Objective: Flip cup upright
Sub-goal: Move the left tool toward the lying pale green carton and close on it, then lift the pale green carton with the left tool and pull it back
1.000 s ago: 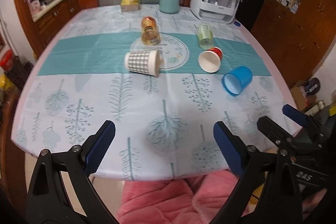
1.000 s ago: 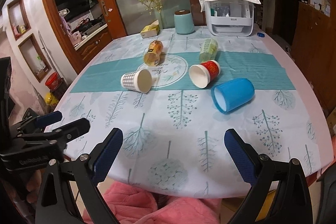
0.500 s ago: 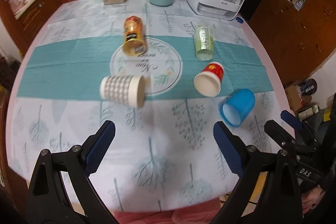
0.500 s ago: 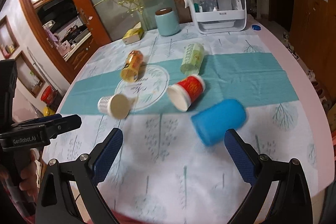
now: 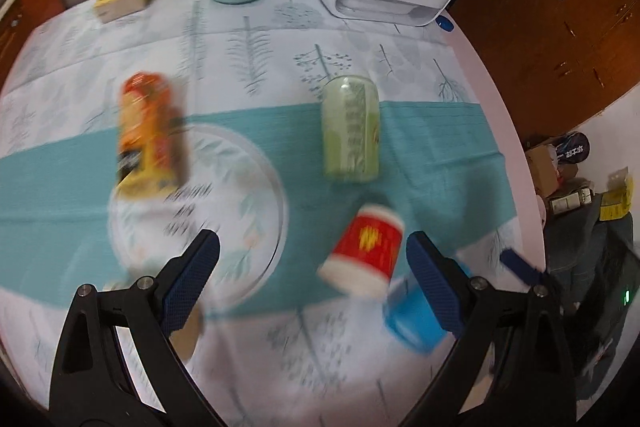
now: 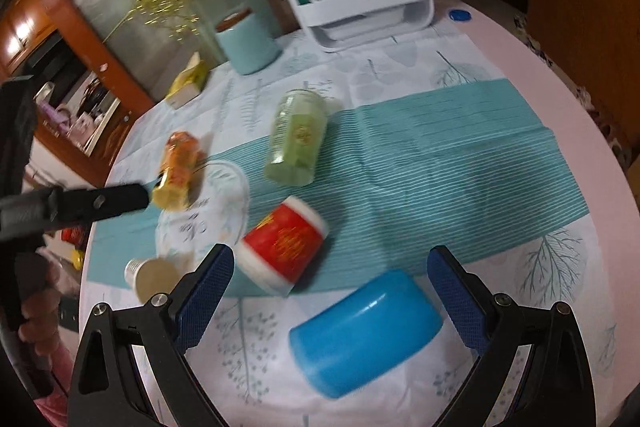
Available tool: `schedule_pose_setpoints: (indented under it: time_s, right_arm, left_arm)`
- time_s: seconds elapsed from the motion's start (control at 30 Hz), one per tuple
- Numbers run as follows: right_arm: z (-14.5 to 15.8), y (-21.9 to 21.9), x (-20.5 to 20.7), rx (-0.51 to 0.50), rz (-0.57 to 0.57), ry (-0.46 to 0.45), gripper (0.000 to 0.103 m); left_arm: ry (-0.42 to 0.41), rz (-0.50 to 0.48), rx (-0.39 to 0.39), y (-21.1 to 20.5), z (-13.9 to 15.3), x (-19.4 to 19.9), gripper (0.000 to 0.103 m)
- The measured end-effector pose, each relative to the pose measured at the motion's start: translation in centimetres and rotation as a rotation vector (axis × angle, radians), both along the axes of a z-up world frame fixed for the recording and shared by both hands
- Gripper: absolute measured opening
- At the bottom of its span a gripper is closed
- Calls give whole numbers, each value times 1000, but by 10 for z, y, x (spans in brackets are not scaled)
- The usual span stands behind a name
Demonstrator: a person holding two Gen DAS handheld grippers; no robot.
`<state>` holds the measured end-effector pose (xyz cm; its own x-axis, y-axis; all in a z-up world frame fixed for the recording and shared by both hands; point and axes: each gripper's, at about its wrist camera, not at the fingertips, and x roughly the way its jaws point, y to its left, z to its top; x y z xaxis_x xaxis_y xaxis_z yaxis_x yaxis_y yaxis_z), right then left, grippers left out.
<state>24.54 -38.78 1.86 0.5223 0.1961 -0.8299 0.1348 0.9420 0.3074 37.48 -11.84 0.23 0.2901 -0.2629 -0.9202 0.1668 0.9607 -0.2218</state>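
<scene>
Both claws released and empty: right gripper nears the toppled blue plastic cup, left gripper the red paper cup; approach step, next straddle and clamp.

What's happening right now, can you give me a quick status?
Both grippers open, holding nothing. Right gripper nearest the blue cup, which lies on its side. Red cup lies close beside it.

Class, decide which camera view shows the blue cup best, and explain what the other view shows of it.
The right wrist view: the blue cup lies on its side, whole and unobstructed, between the open fingers of the right hand-held gripper. The left wrist view shows only a blurred part, partly behind a finger.
</scene>
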Motion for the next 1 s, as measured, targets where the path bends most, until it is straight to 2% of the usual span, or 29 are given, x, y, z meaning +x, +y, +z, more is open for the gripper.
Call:
schedule_pose_setpoints:
  time_s: [0.13, 0.33, 0.47, 0.6, 0.63, 0.7, 0.77, 0.87, 1.0]
  right_arm:
    - [-18, -12, 12, 1, -34, 14, 99]
    - [-39, -23, 20, 3, -54, 41, 99]
    - [-46, -28, 21, 4, -60, 49, 99]
    - [-49, -31, 18, 8, -74, 56, 99]
    - [-49, -31, 17, 12, -77, 57, 99]
    - [-51, -35, 16, 39, -88, 52, 99]
    - [-54, -38, 13, 55, -107, 71, 99]
    - [-57, -42, 8, 87, -124, 90, 99]
    - [-49, -41, -2, 98, -138, 82, 99]
  left_arm:
    - [47, -31, -47, -29, -32, 44, 93]
    - [32, -91, -110, -67, -70, 76, 93]
    - [69, -67, -46, -82, -98, 90, 93]
    - [90, -97, -73, -86, -111, 92, 70]
    - [94, -100, -83, -86, -112, 92, 63]
    - [103, -93, -104, -86, -116, 95, 56]
    - [92, -88, -124, -84, -116, 95, 54]
    - [54, -78, -104, -80, -108, 93, 50]
    - [17, -73, -121, -67, -78, 80, 45]
